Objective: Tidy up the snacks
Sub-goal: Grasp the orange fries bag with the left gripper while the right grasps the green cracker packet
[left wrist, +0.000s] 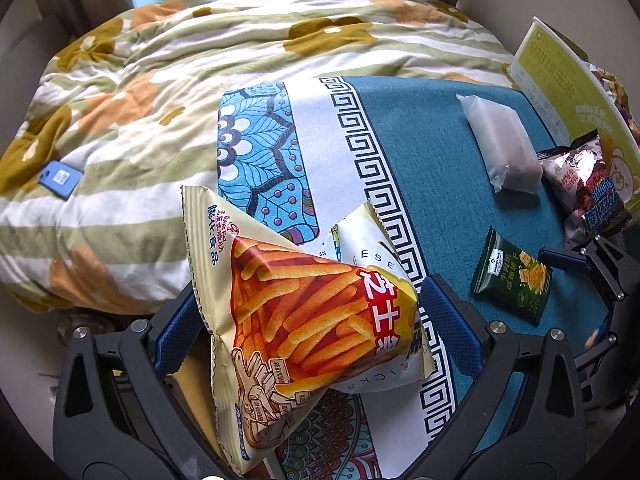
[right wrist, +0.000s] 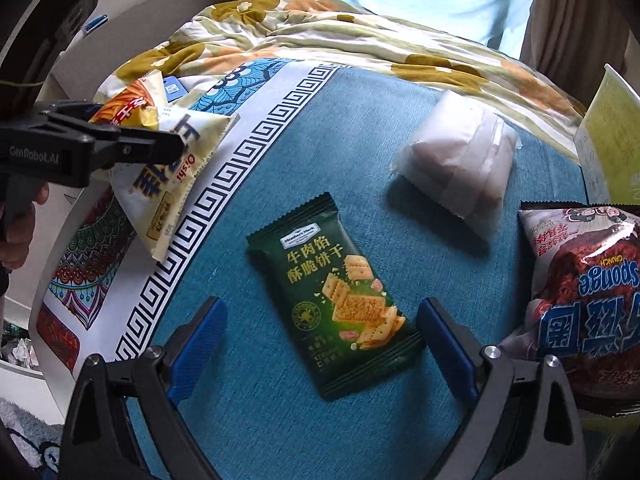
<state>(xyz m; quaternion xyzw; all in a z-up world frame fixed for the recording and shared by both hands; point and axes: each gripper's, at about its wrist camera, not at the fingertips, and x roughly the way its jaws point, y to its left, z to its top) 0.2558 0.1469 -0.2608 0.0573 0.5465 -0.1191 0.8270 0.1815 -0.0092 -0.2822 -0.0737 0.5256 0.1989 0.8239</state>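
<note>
1. blue pads of the left gripper (left wrist: 316, 316) stand wide on either side of the cheese stick bag (left wrist: 304, 304); whether they press on it i cannot tell.
2. that bag sits tilted on the white patterned border of the teal cloth (right wrist: 360, 128), over a white snack bag (right wrist: 176, 176).
3. the right gripper (right wrist: 322, 344) is spread wide and holds nothing; the green cracker packet (right wrist: 332, 296) lies flat on the teal cloth between its fingers, untouched.
4. a frosted white pouch (right wrist: 456, 168) lies further up the teal cloth, and a red sponge crunch bag (right wrist: 588, 292) sits at its right edge.
</note>
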